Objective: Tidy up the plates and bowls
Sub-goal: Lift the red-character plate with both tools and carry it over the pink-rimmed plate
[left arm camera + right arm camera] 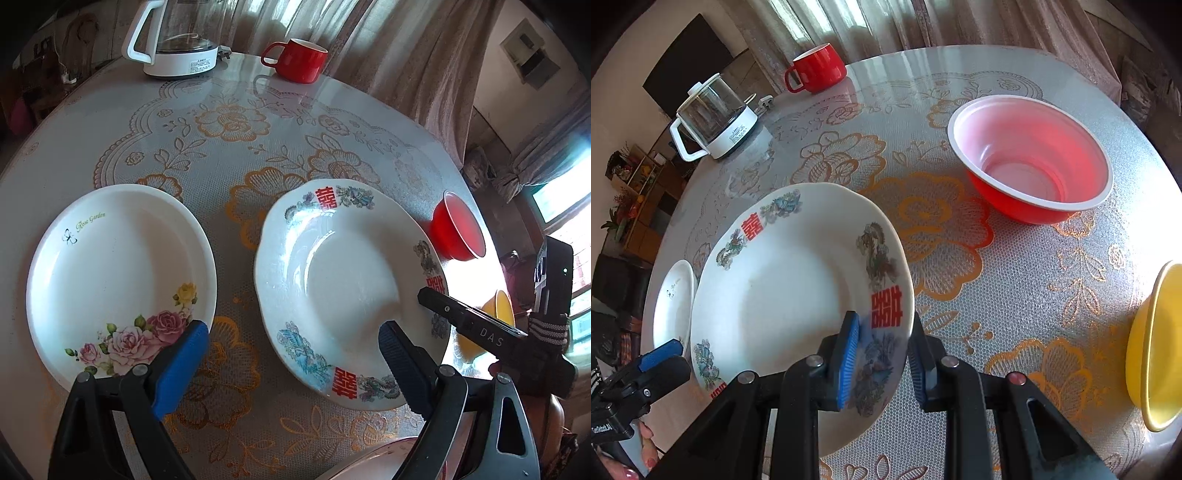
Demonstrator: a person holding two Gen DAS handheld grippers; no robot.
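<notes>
**Operator:** Left wrist view. Which step is in hand?

**Technician:** As judged, plate gathering. The dragon plate [351, 295] rests on the table [236, 155], just beside the rose plate [122, 280]; the two rims are near but apart. The left gripper [291, 354] is spread wide. One blue pad [181, 365] hangs over the near rim of the rose plate, the other over the near rim of the dragon plate. Contact cannot be confirmed; it holds nothing. The right gripper [428, 295] reaches in at the dragon plate's right rim. A red bowl [458, 229] and a yellow bowl [502, 306] stand beyond that rim.

**Operator:** Right wrist view?

**Technician:** The right gripper [886, 358] straddles the dragon plate [798, 295] at its rim: one blue pad [849, 362] above the painted border, the other below the edge. The jaws are narrowed but a gap shows on the under side, so the clamp is not seated. The plate's right edge appears slightly raised; this is uncertain. The red bowl [1034, 166] and yellow bowl [1152, 350] sit well apart on the table [997, 295]. The left gripper [661, 354] shows one pad only.

**Operator:** Next move?

**Technician:** As judged: close fully on the rim, lift level, carry over the rose plate [674, 299], and lower it centred. Glazed ware may slip under a shallow bite.
</notes>
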